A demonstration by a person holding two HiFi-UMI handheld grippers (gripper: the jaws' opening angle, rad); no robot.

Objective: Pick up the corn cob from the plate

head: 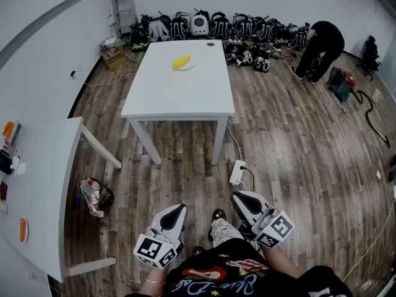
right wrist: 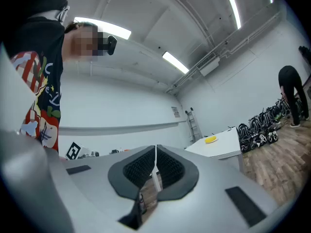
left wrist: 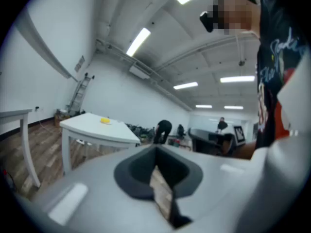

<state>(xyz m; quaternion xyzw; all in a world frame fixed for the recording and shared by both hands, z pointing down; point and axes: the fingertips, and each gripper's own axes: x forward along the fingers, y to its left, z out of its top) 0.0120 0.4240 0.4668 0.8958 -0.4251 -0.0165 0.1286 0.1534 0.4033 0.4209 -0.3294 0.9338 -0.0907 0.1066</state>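
Observation:
A yellow corn cob (head: 181,60) lies on a small white plate (head: 188,66) toward the far end of a white table (head: 179,94). Both grippers are held low near my body, far from the table, with wooden floor between. My left gripper (head: 179,208) and right gripper (head: 239,198) both have their jaws together and hold nothing. In the left gripper view, the left gripper (left wrist: 155,152) points level and the corn cob (left wrist: 105,121) shows small on the distant table (left wrist: 99,130). The right gripper (right wrist: 155,152) view shows the corn cob (right wrist: 210,140) far off at the right.
A person (head: 320,44) bends over at the back right beside a row of bags and helmets (head: 216,25) along the far wall. A ladder (head: 121,4) leans at the back left. A second white table (head: 38,184) stands at my left, with a bag of litter (head: 94,196) under it. A power strip (head: 237,172) and cable lie on the floor.

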